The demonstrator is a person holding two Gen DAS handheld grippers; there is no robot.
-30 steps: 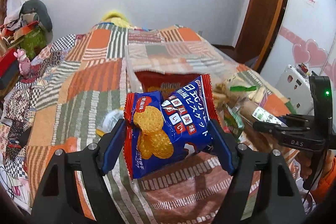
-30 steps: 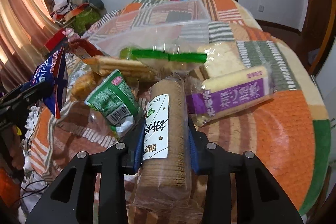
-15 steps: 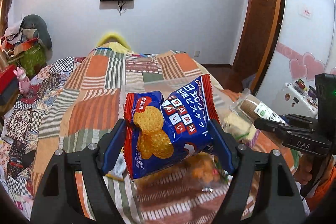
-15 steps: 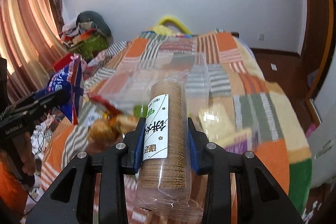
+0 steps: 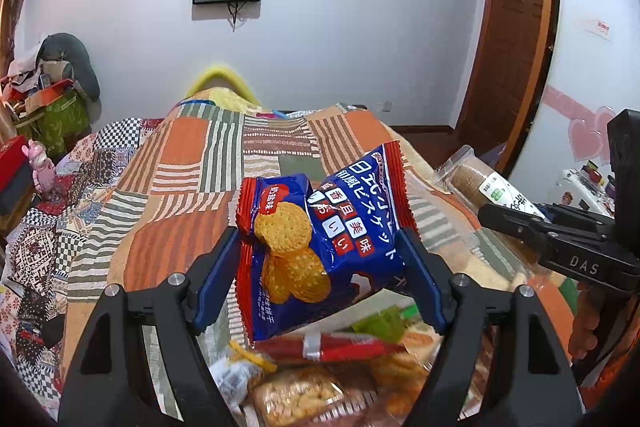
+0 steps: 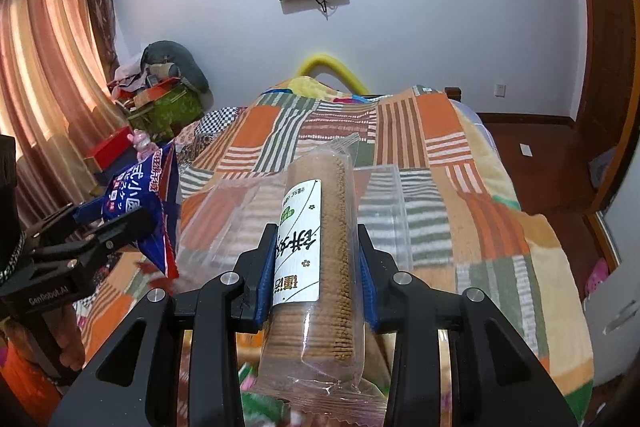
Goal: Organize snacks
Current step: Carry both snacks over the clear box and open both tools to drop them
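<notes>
Both grippers, left (image 5: pixel 320 267) gripping biscuit bag (image 5: pixel 320 247), right (image 6: pixel 316 267) gripping cracker roll (image 6: pixel 320 247), have risen.

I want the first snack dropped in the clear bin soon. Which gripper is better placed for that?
Probably the right gripper: its biscuit roll points straight at the clear bin just ahead. The left gripper, holding the blue bag, sits off to the side.

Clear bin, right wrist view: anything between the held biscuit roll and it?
Nothing visible. The right claw is shut on the biscuit roll; the clear bin lies open just beyond it on the bedspread.
</notes>
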